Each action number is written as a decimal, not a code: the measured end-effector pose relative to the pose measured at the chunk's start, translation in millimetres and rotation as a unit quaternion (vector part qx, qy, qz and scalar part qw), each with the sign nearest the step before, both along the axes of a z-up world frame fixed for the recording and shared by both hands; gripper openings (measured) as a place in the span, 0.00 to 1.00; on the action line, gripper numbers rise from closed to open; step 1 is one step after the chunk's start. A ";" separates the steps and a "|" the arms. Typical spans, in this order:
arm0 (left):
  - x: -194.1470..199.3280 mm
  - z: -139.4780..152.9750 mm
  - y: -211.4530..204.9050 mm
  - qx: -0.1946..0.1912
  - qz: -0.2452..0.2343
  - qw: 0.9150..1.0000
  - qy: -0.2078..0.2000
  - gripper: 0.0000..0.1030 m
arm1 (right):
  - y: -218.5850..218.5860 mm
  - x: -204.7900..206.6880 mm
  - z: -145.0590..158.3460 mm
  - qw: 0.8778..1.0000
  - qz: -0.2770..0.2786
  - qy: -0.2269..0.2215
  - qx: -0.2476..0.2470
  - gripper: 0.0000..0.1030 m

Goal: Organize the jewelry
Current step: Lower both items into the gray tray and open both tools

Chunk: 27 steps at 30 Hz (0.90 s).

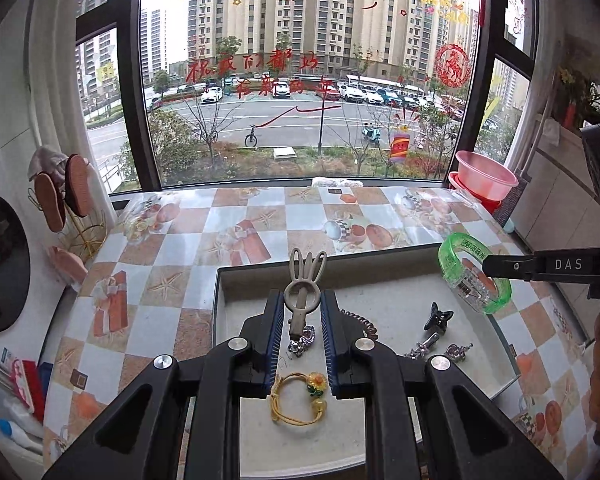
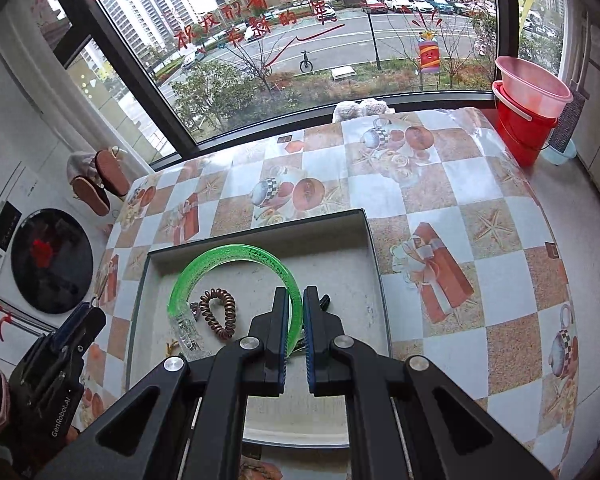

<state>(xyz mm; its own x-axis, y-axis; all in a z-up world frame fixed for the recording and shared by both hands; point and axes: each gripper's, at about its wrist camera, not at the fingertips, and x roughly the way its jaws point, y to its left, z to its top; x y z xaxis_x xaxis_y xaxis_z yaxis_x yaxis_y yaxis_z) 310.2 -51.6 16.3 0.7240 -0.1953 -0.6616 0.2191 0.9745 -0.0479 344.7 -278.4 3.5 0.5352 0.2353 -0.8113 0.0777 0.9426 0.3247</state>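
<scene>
A shallow grey tray point(image 1: 256, 276) lies on the checkered table. My left gripper point(image 1: 300, 312) is shut on a beige rabbit-ear hair clip point(image 1: 305, 280) and holds it upright over the tray. My right gripper point(image 2: 298, 304) is shut on a green translucent bangle point(image 2: 220, 256), held over the tray; the bangle also shows in the left wrist view point(image 1: 460, 252). In the tray lie a yellow hair tie with a flower point(image 1: 300, 400), a brown spiral hair tie point(image 2: 219, 314), a black star clip point(image 1: 438, 316) and silver trinkets point(image 1: 456, 350).
The table point(image 2: 440, 208) has a patterned plastic cover and ends at a window. A pink basin on a red bucket point(image 2: 528, 104) stands at the far right corner. Slippers on a rack point(image 1: 64, 192) and a washing machine point(image 2: 48, 260) are left of the table.
</scene>
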 end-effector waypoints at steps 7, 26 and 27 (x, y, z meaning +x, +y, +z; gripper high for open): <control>19.7 -39.3 -14.9 0.026 -0.004 0.999 0.033 0.31 | 6.3 16.3 -46.5 1.000 0.001 0.022 -0.022 0.08; 24.9 -76.2 -38.8 0.092 -0.016 0.994 0.063 0.31 | 10.4 20.9 -73.5 0.997 -0.001 0.041 -0.058 0.11; 24.5 -76.2 -38.5 0.095 -0.016 0.993 0.063 0.31 | 10.0 20.6 -73.2 0.998 -0.001 0.041 -0.057 0.11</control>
